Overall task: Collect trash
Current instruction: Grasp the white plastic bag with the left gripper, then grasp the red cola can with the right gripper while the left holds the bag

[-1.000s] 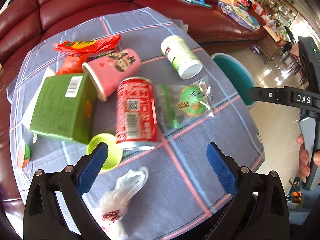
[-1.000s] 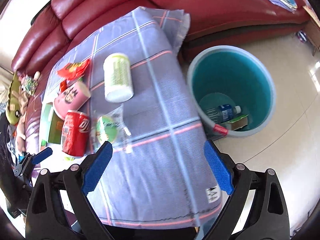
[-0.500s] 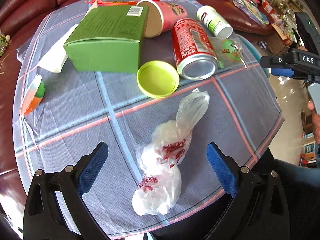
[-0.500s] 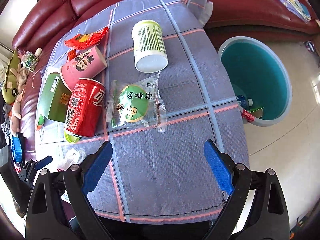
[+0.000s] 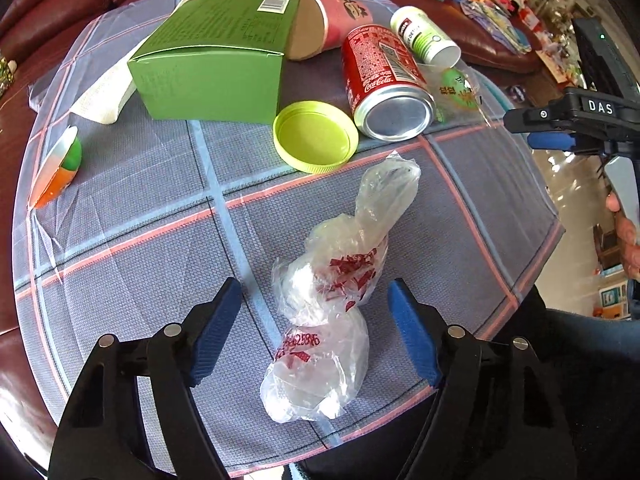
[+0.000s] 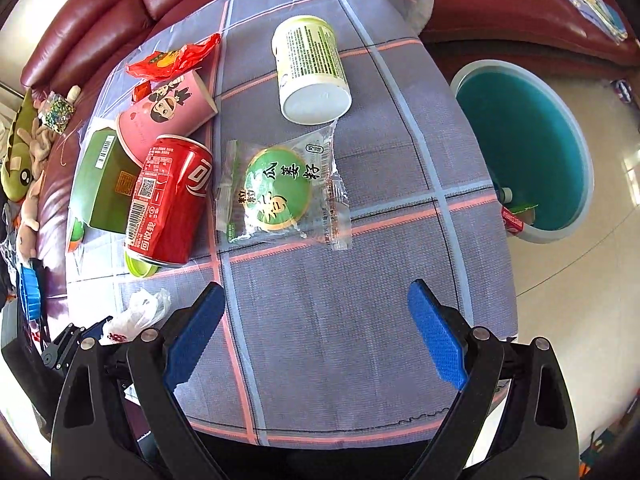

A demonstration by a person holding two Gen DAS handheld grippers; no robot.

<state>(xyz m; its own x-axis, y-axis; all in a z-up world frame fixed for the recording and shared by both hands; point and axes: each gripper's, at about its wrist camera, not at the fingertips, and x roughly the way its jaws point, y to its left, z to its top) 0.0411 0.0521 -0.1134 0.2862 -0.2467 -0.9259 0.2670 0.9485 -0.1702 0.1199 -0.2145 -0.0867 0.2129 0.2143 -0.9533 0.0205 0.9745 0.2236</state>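
My left gripper [image 5: 316,330] has just been closing, its blue pads either side of a crumpled plastic bag [image 5: 334,300] at the cloth's near edge, not yet touching. My right gripper [image 6: 314,338] hangs wide and empty over bare tablecloth [image 6: 360,320], a wrapped snack [image 6: 280,192] farther off and the teal bin [image 6: 528,148] on the floor to the right.

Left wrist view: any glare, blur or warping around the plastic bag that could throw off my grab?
Left wrist view: sharp, no blur; the plastic bag shows soft highlights but its edges read clearly; strong fisheye bends the tablecloth lines near the rim. Right wrist view: also sharp; the bag is small and partly hidden at lower left; window glare washes the floor.
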